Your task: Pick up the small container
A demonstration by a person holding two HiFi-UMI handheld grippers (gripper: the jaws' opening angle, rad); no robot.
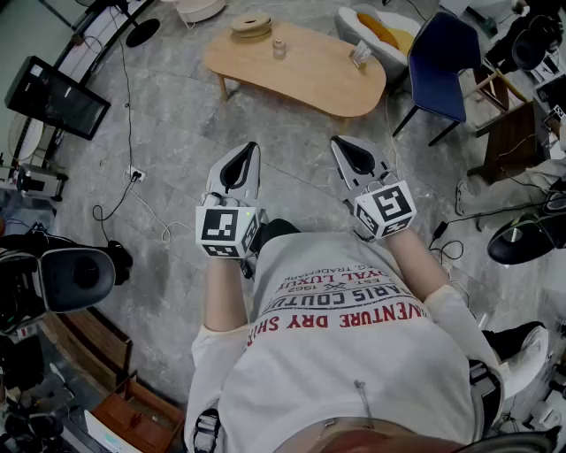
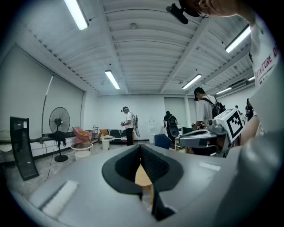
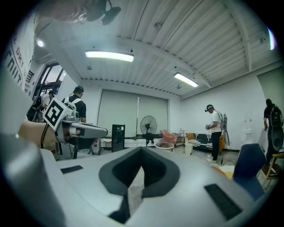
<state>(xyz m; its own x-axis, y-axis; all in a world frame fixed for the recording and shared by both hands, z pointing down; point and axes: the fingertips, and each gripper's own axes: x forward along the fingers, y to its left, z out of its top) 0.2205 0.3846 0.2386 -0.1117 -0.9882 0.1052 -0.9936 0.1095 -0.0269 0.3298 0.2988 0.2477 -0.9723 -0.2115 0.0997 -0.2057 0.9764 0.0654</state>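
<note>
The small container (image 1: 279,49), a little clear jar, stands on the low wooden table (image 1: 309,75) far ahead of me. Both grippers are held level in front of the person's chest, well short of the table. My left gripper (image 1: 245,152) is shut with nothing between its jaws; in the left gripper view its tips (image 2: 141,147) meet, and a strip of the tan table (image 2: 143,176) shows through the gap below them. My right gripper (image 1: 347,144) is also shut and empty, its tips (image 3: 142,150) touching. The container shows in neither gripper view.
On the table also lie a round wooden piece (image 1: 251,26) and a small card (image 1: 361,56). A blue chair (image 1: 447,62) stands right of the table and a black monitor (image 1: 55,97) at the left, with cables on the floor. Several people stand far off in the room.
</note>
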